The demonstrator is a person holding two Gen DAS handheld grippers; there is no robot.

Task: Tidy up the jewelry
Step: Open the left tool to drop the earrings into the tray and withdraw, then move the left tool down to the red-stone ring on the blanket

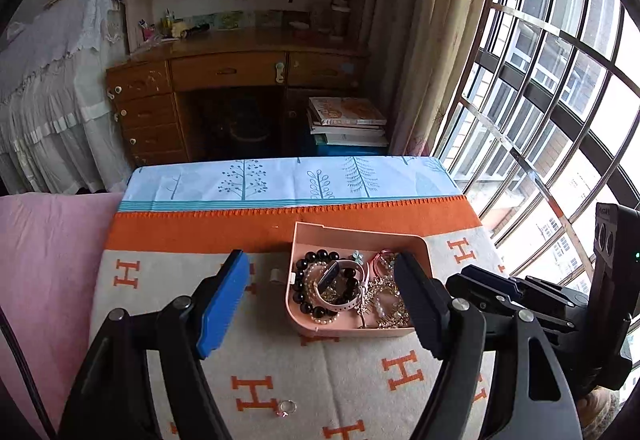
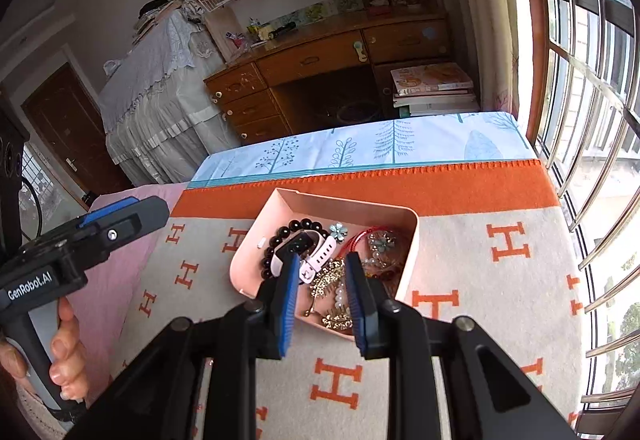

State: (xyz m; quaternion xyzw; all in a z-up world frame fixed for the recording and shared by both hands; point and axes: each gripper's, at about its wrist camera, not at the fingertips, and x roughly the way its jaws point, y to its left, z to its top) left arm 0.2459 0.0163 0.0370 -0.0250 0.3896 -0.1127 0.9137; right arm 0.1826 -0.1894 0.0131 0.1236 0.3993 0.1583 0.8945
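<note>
One ring point(image 1: 287, 406) lies loose on the blanket point(image 1: 160, 304), near its front edge. My left claw point(image 1: 326, 304) hangs spread and empty; the right claw point(image 2: 322, 304), half-closed, seemingly pinches nothing above the tray point(image 2: 408, 260). A careless sweep could flick the ring into the folds.

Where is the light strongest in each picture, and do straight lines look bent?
Left wrist view: the window on the right is overexposed, its bars bow strongly, and the pink tray is evenly lit. Right wrist view: the same window glares white and the blanket edge curves.
</note>
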